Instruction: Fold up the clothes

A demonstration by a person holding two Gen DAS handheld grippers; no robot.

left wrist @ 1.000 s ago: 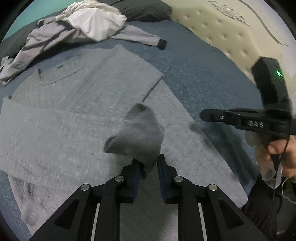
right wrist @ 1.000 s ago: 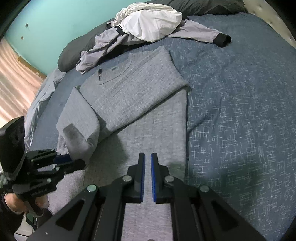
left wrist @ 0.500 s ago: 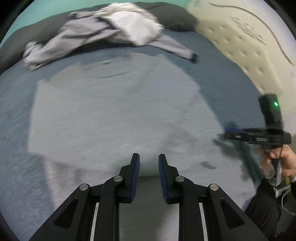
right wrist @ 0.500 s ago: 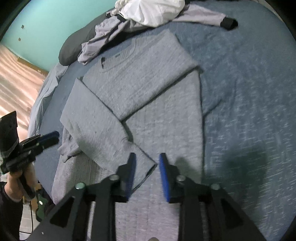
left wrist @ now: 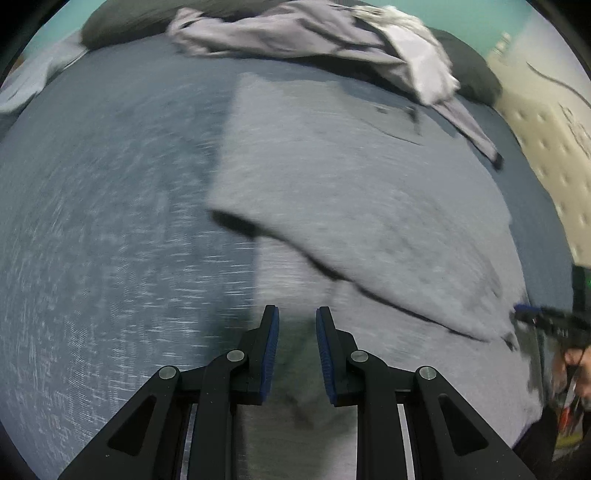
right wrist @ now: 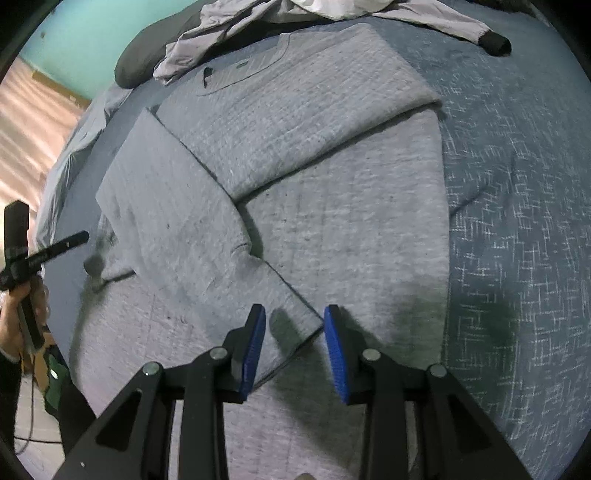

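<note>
A light grey knitted sweater [right wrist: 295, 155] lies flat on a bed covered with a dark blue quilt flecked with white [right wrist: 517, 229], its two sleeves folded across the body so that the cuffs cross near the hem. The right wrist view shows it sharply, down to the round neckline and ribbed knit, and also a strip of pale wooden floor [right wrist: 33, 122] below a turquoise wall [right wrist: 92, 40]; the left wrist view is smeared by motion yet alone shows the cream tufted headboard [left wrist: 554, 155]. One sweater is laid out, and a single heap of other laundry, a pale grey jacket with a black cuff [right wrist: 454, 22] under a white garment [right wrist: 332, 7], sits at the far end of the bed against a dark pillow [left wrist: 122, 22]. The right gripper [right wrist: 294, 321] hangs over the nearer sleeve's cuff, jaws apart and empty, the blue pads clear of the cloth. The left gripper [left wrist: 296, 321] hovers at the sweater's edge where knit meets quilt, jaws parted with nothing between them. A person's hand [right wrist: 22, 310] holds the left gripper.
</note>
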